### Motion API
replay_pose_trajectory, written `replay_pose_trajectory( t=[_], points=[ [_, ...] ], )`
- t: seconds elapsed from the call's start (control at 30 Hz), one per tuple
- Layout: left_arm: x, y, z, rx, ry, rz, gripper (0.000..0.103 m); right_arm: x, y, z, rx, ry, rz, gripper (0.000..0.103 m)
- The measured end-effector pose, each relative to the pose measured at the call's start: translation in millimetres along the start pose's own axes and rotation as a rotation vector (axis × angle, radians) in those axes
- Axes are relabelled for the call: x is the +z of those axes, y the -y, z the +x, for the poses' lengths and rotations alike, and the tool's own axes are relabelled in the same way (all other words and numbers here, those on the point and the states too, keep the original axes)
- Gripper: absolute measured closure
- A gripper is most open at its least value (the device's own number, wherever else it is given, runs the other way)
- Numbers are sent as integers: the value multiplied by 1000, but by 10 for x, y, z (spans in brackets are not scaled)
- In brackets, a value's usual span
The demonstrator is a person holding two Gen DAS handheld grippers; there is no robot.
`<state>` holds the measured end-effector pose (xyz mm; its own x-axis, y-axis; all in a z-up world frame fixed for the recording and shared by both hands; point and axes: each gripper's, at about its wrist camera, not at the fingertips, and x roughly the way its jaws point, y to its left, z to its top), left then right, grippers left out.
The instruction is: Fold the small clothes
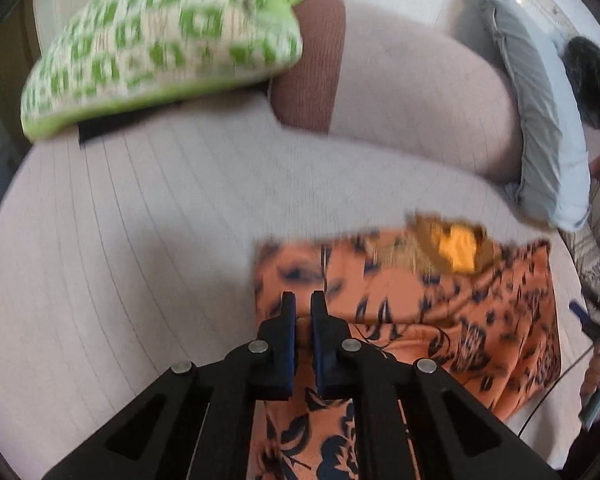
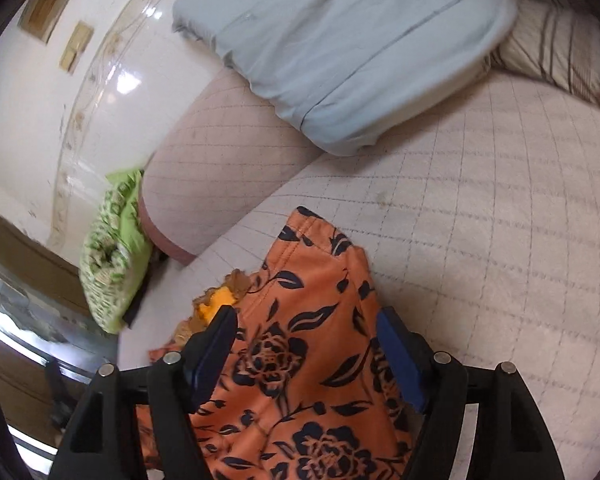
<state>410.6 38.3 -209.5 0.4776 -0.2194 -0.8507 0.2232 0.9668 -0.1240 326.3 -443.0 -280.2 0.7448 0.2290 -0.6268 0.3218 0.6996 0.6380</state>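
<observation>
An orange garment with a dark floral print lies partly folded on a pale quilted bed. A yellow and brown lace part shows at its far edge. My left gripper hovers over the garment's left edge, its jaws nearly together with a narrow gap, and the frame is blurred. My right gripper is open wide over the same garment, with a finger on each side of it. The yellow lace part sits beside the right gripper's left finger.
A green and white patterned pillow lies at the far left of the bed. A long pale bolster with a brown end runs along the back. A light blue-grey pillow leans behind it. A white tiled wall stands beyond.
</observation>
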Motion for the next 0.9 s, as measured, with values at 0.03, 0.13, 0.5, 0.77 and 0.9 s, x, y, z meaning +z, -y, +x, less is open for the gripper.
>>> replay_pose_trajectory(
  t=[0.03, 0.13, 0.5, 0.77, 0.9],
  points=[
    [108, 18, -14, 10, 20, 0, 96, -2, 13, 2, 2, 0, 7, 29],
    [436, 38, -66, 46, 82, -18, 96, 17, 32, -8, 12, -6, 38, 29],
    [618, -29, 551, 223, 46, -67, 98, 168, 163, -70, 4, 29, 97, 29],
    [469, 961, 325, 137, 97, 210, 41, 293, 202, -158, 41, 81, 91, 29],
    [500, 623, 344, 212, 47, 146, 40, 527, 62, 44, 28, 69, -56, 29]
  ],
)
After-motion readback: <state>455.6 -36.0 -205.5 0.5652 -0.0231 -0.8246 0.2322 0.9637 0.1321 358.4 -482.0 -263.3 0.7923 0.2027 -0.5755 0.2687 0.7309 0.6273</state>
